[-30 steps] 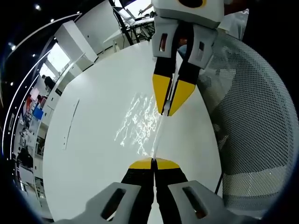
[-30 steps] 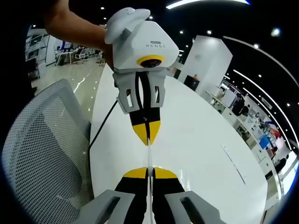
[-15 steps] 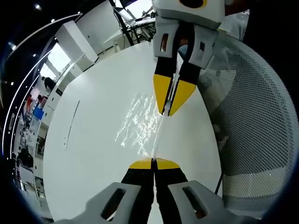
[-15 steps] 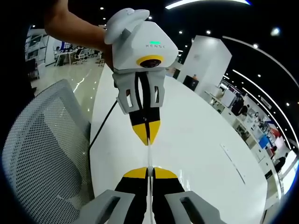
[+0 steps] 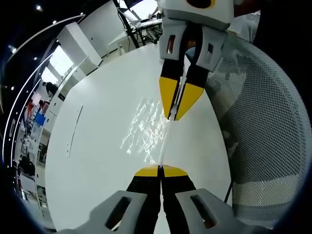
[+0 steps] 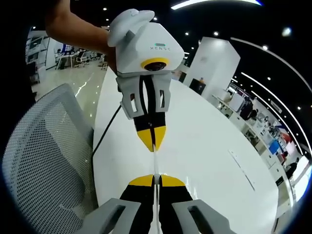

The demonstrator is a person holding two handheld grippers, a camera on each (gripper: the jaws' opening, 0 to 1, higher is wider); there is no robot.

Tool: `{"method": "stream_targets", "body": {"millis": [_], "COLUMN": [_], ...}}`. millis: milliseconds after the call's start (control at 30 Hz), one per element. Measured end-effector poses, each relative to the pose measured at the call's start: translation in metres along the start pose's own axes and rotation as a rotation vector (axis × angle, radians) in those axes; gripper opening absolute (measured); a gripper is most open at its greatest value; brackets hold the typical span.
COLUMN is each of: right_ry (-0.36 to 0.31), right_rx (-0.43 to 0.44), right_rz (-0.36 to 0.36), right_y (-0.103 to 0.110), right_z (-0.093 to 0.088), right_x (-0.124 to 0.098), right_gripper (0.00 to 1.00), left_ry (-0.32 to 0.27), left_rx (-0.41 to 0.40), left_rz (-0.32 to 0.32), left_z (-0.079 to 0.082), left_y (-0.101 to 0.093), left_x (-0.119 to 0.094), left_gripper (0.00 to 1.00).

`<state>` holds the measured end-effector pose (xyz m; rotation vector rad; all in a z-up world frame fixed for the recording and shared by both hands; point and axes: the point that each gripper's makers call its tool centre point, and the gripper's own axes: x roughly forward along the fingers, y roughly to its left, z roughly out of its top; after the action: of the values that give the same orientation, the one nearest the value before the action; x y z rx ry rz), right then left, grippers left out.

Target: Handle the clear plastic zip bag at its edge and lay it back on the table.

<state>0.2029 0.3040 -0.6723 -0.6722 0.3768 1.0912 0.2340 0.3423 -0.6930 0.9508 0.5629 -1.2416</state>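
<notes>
The clear zip bag (image 5: 165, 144) hangs edge-on as a thin glassy strip above the white table (image 5: 92, 146), stretched between both grippers. My left gripper (image 5: 160, 170) is shut on its near edge. The right gripper (image 5: 173, 117) comes down from the top of the left gripper view, shut on the far edge. In the right gripper view, the bag (image 6: 155, 163) runs as a fine line from my right gripper (image 6: 155, 180), shut on it, up to the left gripper (image 6: 153, 146), held by a person's hand (image 6: 80, 30). Bright ripples of light (image 5: 144, 127) fall through the bag onto the table.
A white mesh office chair (image 5: 263, 141) stands against the table's edge; its back (image 6: 44, 161) also rises beside the table (image 6: 209, 156) in the right gripper view. A thin cable (image 6: 105, 131) hangs over that edge. Desks and pillars stand far behind.
</notes>
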Motion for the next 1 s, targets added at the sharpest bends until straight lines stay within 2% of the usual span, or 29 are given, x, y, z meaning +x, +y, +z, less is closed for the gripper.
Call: {"method": "stream_targets", "body": {"millis": [1000], "right_ry": [0.001], "right_rx": [0.008], "right_rz": [-0.001], "right_y": [-0.0006], "right_z": [-0.0026], "right_x": [-0.0005], "right_gripper": [0.0], "left_ry": [0.0], "left_rx": [-0.001], "left_rz": [-0.002], "left_z": [-0.0015], "left_y": [0.0012], "left_x": [0.0015], "left_gripper": [0.0]}}
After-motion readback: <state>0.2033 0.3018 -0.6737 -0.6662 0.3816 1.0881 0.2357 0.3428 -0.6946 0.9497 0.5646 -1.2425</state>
